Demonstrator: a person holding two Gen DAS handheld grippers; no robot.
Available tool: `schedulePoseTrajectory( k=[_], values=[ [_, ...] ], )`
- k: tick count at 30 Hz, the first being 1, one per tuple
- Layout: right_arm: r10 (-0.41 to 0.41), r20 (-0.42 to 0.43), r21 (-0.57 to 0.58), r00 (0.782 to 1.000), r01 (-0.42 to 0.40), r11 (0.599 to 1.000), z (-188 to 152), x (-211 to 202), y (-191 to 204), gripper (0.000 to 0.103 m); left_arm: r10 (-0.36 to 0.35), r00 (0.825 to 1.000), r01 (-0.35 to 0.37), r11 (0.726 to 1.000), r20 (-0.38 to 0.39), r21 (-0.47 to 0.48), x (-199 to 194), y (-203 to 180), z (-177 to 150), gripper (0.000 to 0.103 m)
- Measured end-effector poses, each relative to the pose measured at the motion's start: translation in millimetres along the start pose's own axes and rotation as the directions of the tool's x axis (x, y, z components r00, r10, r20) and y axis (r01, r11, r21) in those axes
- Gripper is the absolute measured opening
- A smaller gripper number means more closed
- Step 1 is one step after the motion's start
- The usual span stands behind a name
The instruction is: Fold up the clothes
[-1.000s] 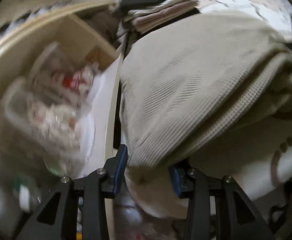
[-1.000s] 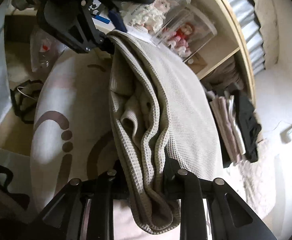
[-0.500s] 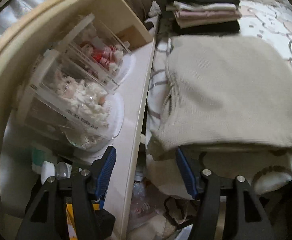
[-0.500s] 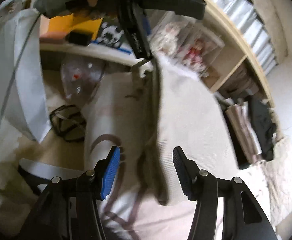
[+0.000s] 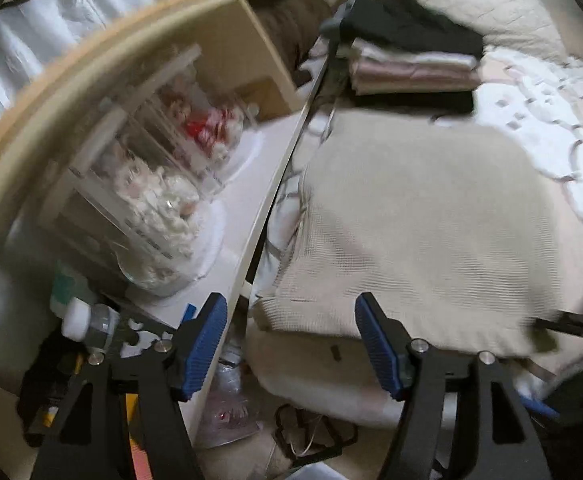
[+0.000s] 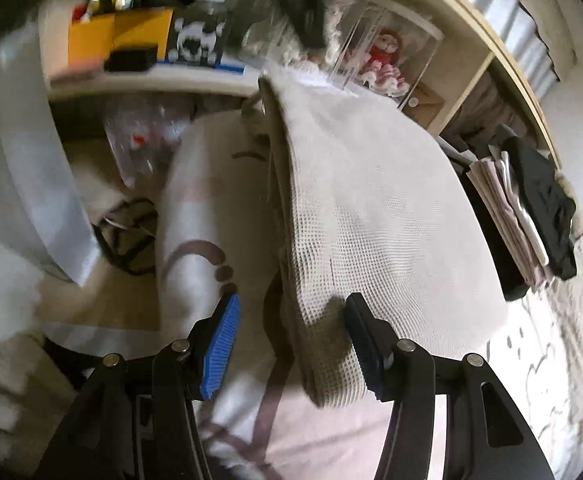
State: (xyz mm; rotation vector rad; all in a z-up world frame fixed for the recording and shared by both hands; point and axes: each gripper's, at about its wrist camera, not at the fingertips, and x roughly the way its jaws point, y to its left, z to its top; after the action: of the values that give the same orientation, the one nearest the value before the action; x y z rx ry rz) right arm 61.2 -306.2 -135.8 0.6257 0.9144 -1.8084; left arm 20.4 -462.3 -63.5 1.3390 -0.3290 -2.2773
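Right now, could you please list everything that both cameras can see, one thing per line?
folded waffle garment: one, beige, flat on the bed, near its edge
stack of folded clothes: one, black, white and pink layers, beyond the garment on the bed
bed cover: one, white and pale pink pattern, under the clothes
shelf unit: one, light wood, beside the bed
clear display boxes: two, holding dolls, on the shelf
yellow box: one, on the shelf end
plastic bag: one, clear, on the floor
left gripper: black with blue pads, opening, nothing between
right gripper: open, garment's corner between the pads, not pressed
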Motion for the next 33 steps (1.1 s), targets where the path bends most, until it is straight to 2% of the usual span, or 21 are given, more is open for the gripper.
schedulePoseTrajectory(
  k=[2, 4, 7, 11, 12, 13, 14, 16, 17, 18, 19, 21, 24, 28, 33],
  values=[
    [0.037, 0.007, 0.028, 0.999, -0.037, 0.999, -3, -17, -5, 0.055, 0.038, 0.998, -0.038, 0.999, -0.058, 0.000, 32, -6, -4, 0.069],
    [0.062, 0.012, 0.050, 0.998, -0.063, 0.997, -8, -35, -11, 0.055, 0.036, 0.994, -0.038, 0.999, -0.105, -0.015, 52, -8, -11, 0.069],
    [0.048, 0.033, 0.066, 0.998, -0.050, 0.997, -15, -55, -23, 0.055, 0.043, 0.994, -0.048, 0.998, -0.103, -0.041, 54, -11, -17, 0.069],
    [0.007, 0.056, 0.144, 0.998, -0.016, 0.989, -30, -78, -45, 0.055, 0.007, 1.000, -0.009, 0.989, -0.016, -0.149, 20, -8, -19, 0.070],
    [0.012, 0.064, 0.181, 0.998, -0.024, 0.983, -33, -84, -54, 0.055, -0.007, 1.000, 0.012, 0.983, 0.026, -0.186, 5, -8, -18, 0.073],
    [0.017, 0.072, 0.217, 0.997, -0.032, 0.976, -36, -90, -62, 0.055, -0.021, 0.997, 0.036, 0.975, 0.071, -0.219, -11, -10, -17, 0.083],
    [0.026, 0.090, 0.258, 0.996, -0.049, 0.965, -40, -99, -69, 0.055, -0.038, 0.993, 0.065, 0.967, 0.112, -0.245, -27, -13, -17, 0.093],
    [0.025, 0.130, 0.327, 0.991, -0.066, 0.943, -47, -115, -85, 0.063, -0.057, 0.982, 0.106, 0.956, 0.181, -0.274, -55, -22, -16, 0.098],
    [0.016, 0.149, 0.358, 0.989, -0.069, 0.931, -51, -123, -93, 0.080, -0.061, 0.976, 0.119, 0.953, 0.207, -0.279, -67, -27, -14, 0.099],
    [-0.015, 0.168, 0.385, 0.986, -0.052, 0.921, -56, -133, -99, 0.089, -0.065, 0.969, 0.134, 0.949, 0.238, -0.285, -80, -33, -13, 0.100],
    [-0.045, 0.184, 0.403, 0.982, -0.034, 0.915, -60, -142, -106, 0.090, -0.070, 0.961, 0.149, 0.946, 0.268, -0.289, -94, -39, -12, 0.103],
    [-0.097, 0.195, 0.435, 0.976, 0.002, 0.900, -70, -158, -119, 0.093, -0.121, 0.936, 0.223, 0.930, 0.329, -0.292, -119, -51, -9, 0.103],
    [-0.168, 0.181, 0.481, 0.969, 0.061, 0.874, -90, -179, -139, 0.103, -0.190, 0.904, 0.316, 0.900, 0.383, -0.300, -144, -67, -7, 0.103],
    [-0.240, 0.156, 0.527, 0.958, 0.125, 0.841, -123, -207, -166, 0.103, -0.192, 0.888, 0.333, 0.895, 0.417, -0.296, -170, -93, -3, 0.103],
    [-0.356, 0.073, 0.610, 0.932, 0.241, 0.755, -180, -244, -198, 0.103, -0.214, 0.872, 0.361, 0.889, 0.440, -0.282, -191, -124, 0, 0.103]
  ],
)
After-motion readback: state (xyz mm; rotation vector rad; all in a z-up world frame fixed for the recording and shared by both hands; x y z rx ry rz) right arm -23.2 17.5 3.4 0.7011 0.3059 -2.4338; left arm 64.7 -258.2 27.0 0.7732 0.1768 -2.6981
